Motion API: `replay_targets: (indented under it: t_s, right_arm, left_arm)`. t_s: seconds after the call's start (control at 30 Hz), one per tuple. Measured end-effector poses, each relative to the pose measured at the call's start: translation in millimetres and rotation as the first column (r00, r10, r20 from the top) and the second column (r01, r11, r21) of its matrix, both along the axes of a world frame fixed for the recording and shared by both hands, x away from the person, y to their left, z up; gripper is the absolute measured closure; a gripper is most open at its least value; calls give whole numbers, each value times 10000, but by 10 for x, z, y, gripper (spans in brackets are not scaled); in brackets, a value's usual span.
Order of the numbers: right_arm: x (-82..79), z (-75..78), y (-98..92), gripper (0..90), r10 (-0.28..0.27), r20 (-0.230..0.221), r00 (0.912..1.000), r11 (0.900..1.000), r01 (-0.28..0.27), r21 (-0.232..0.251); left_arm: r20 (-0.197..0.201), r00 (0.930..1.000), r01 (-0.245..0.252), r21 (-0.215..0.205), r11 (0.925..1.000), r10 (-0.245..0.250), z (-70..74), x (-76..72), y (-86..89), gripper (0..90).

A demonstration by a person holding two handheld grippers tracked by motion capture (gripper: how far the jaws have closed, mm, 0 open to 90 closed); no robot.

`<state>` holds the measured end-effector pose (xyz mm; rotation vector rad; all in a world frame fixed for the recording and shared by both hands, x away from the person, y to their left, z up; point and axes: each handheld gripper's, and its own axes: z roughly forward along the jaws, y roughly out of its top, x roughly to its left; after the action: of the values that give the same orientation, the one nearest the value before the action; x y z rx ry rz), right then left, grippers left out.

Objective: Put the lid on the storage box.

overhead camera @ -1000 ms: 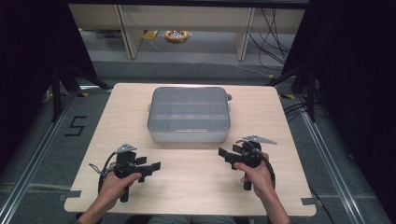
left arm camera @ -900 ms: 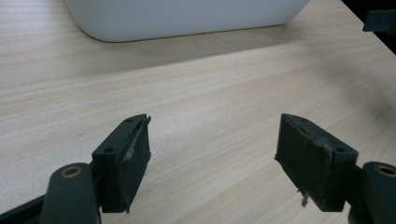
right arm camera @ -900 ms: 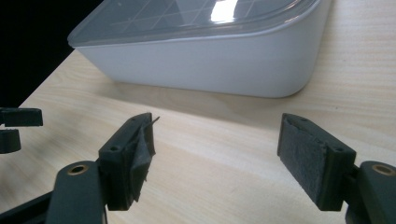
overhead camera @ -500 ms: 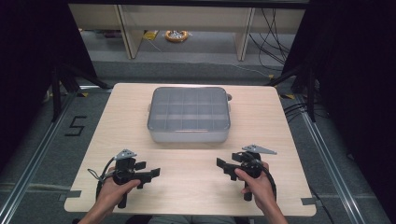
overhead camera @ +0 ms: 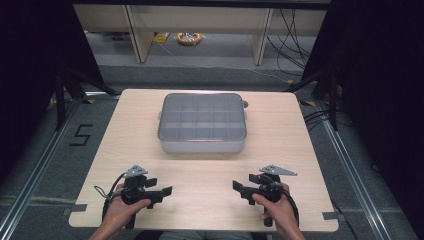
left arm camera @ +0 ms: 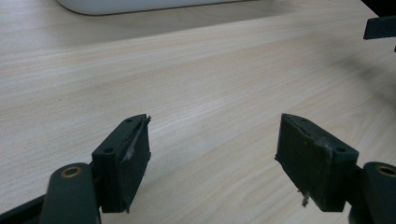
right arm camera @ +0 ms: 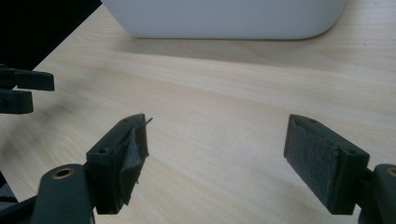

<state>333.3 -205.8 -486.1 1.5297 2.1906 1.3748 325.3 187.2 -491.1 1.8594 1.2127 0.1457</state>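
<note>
High view shows my left gripper (overhead camera: 162,191) and right gripper (overhead camera: 240,187) low at the table's (overhead camera: 125,135) near edge, jaws spread wide and holding nothing, tips turned toward each other. I judge this a ready stance. Well ahead, mid-table, the lidded compartment box (overhead camera: 202,123) sits closed; bare wood lies between us and around all its sides.

The table (overhead camera: 150,125) is surfaced in pale, matt wood grain. On it, the box (overhead camera: 202,123) is seen as smooth, semi-translucent grey plastic — faintly glossy. Nearer than the box, matt black pads (right arm camera: 322,161) — rough, frayed at the edges — are borne by both grippers.
</note>
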Motion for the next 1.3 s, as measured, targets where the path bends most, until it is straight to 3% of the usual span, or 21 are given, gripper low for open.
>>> replay_targets:
  t_s: [0.2, 0.23, 0.27, 0.3, 0.37, 0.4, 0.43, 0.5, 0.53, 0.57, 0.7, 0.73, 0.77, 0.8, 0.83, 0.93, 0.97, 1.07, 1.1, 1.17, 1.3]
  right_arm:
    - [-97, -40, -30, 228, 100, -68, 9999, 9998, -101, -147]
    - [-115, -56, -31, 228, 95, 38, 9999, 9999, -94, -78]
    - [-137, -59, -37, 228, 134, -24, 9999, 9998, -135, -175]
    - [-162, -65, -43, 228, 216, -37, 9998, 9997, -216, -96]
    - [-209, -77, -50, 228, 241, -172, 9996, 9995, -245, -221]
    - [-255, -72, -30, 228, 105, -385, 9992, 9999, -104, 11]
    - [-252, -91, -52, 228, 314, -180, 9993, 9993, -317, -182]
    - [-291, -93, -64, 228, 412, -126, 9991, 9989, -414, -212]
    - [-321, -91, -50, 228, 256, -329, 9991, 9997, -258, -47]
    - [-323, -102, -65, 228, 346, -132, 9993, 9992, -348, -171]
    - [-391, -116, -89, 228, 403, -222, 9989, 9988, -409, -251]
    - [-409, -122, -91, 228, 442, -227, 9988, 9986, -448, -274]
    - [-436, -122, -84, 228, 325, -361, 9988, 9992, -333, -212]
    - [-467, -120, -84, 228, 295, -496, 9983, 9995, -300, -109]
    - [-463, -142, -105, 228, 461, -241, 9986, 9986, -467, -231]
    - [-523, -145, -136, 228, 496, -267, 9984, 9981, -505, -346]
    - [-539, -154, -140, 228, 514, -251, 9984, 9985, -519, -193]
    - [-581, -158, -175, 228, 523, -309, 9982, 9984, -529, -179]
    - [-610, -151, -159, 227, 346, -569, 9978, 9994, -340, 110]
    - [-599, -157, -198, 228, 436, -315, 9986, 9986, -445, -291]
    - [-576, -184, -203, 228, 457, -367, 9983, 9986, -466, -254]
  left_arm:
    - [-75, 9997, 250, 269, 9993, -248, -28, -61, 8, 251]
    - [-93, 9999, 131, 105, 9999, -130, -35, -79, -12, 251]
    - [-99, 9994, 331, 319, 9989, -328, -33, -90, 5, 251]
    - [-80, 9997, 232, 119, 9997, -231, -42, -106, -14, 251]
    - [-76, 9996, 271, 163, 9995, -270, -50, -134, -24, 251]
    - [-103, 9995, 315, 127, 9994, -314, -53, -149, -29, 250]
    - [-103, 9989, 455, 354, 9983, -452, -48, -161, -16, 250]
    - [-55, 9993, 359, 117, 9993, -358, -59, -193, -42, 250]
    - [-76, 9992, 384, 206, 9991, -382, -61, -208, -41, 250]
    - [-105, 9991, 415, 162, 9990, -414, -65, -222, -44, 250]
    - [-69, 9988, 479, 179, 9987, -478, -70, -281, -48, 249]
    - [-110, 9976, 694, 447, 9966, -689, -60, -293, -25, 249]
    - [-46, 9989, 470, 140, 9988, -469, -69, -312, -51, 248]
    - [-82, 9983, 583, 257, 9980, -581, -65, -324, -38, 248]
    - [-66, 9987, 506, 169, 9986, -505, -68, -340, -45, 248]
    - [-50, 9986, 523, 179, 9985, -522, -70, -375, -39, 247]
    - [-95, 9973, 734, 392, 9965, -731, -66, -380, -16, 247]
    - [-97, 9980, 632, 216, 9978, -630, -75, -394, -27, 247]
    - [-71, 9983, 584, 227, 9980, -583, -76, -392, -28, 247]
    - [-74, 9988, 493, 211, 9986, -492, -76, -390, -31, 247]
    - [-84, 9986, 530, 217, 9984, -528, -79, -387, -26, 247]
